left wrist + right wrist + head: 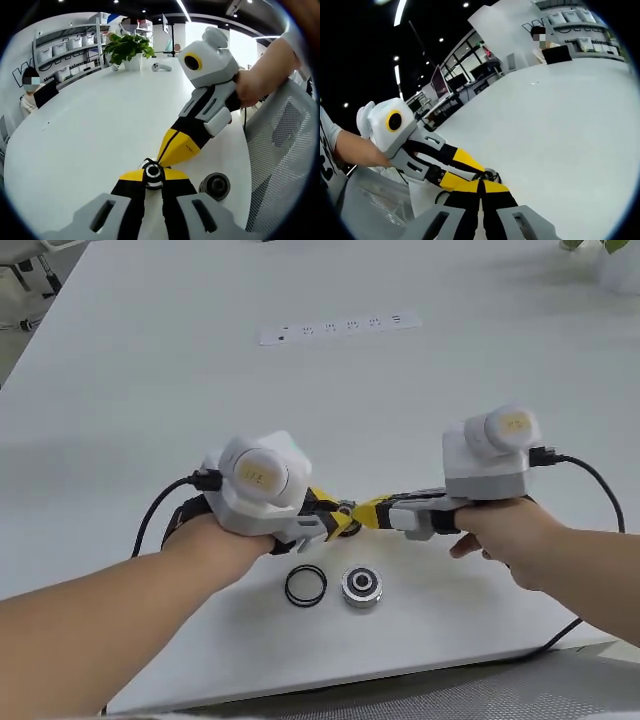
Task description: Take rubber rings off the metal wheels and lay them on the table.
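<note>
Above the white table [140, 370], my left gripper [335, 519] is shut on a small metal wheel [346, 508] that wears a black rubber ring. In the left gripper view the wheel [152, 171] sits between the yellow jaw tips of the left gripper [153, 180]. My right gripper [362, 512] meets it from the right, its tips shut at the wheel's rim on the ring [146, 162]. The right gripper view has the right gripper [481, 186] touching the wheel [491, 175]. A loose rubber ring [305, 585] and a bare metal wheel [361, 586] lie on the table just below.
A row of flush sockets [338, 327] is set in the tabletop farther back. A potted plant [129, 47] and a white controller [161, 66] stand at the far end. A mesh chair [287, 150] is by the near table edge. Black cables trail from both grippers.
</note>
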Tool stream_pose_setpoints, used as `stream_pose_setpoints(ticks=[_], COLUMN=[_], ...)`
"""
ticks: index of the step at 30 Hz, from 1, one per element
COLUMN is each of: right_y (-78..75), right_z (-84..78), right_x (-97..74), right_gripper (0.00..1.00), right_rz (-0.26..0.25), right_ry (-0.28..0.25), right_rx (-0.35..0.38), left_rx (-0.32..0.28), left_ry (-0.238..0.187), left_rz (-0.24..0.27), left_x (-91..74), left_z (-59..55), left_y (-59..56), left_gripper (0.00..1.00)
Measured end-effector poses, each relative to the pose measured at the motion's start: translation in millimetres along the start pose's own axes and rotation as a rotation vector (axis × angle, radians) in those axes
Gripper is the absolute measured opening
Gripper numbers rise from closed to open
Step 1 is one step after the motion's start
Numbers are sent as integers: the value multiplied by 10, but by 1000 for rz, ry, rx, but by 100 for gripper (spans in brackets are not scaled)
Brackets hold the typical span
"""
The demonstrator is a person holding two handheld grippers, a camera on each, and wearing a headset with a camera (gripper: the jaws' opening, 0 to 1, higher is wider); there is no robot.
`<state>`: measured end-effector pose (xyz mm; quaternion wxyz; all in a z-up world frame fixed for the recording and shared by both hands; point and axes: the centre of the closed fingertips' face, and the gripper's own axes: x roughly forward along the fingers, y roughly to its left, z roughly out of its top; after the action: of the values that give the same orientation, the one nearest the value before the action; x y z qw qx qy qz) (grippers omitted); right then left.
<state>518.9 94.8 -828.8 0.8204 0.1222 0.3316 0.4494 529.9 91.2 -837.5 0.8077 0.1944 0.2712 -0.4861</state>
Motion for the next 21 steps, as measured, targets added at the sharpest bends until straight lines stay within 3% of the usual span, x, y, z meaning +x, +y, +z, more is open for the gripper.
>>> stream_pose_setpoints(ticks=[14,21], right_y=[68,188], right_z=[4,26], right_x=[-59,-103], right_gripper=[0,0], right_rz=[86,160], right_ry=[-24,-32], right_rx=[60,91], left_rx=[7,2], left_ry=[-6,-11], left_rz=[0,-2], left_x=[1,-4], left_z=[-1,-1], left_y=[-4,-13], left_gripper=[6,7])
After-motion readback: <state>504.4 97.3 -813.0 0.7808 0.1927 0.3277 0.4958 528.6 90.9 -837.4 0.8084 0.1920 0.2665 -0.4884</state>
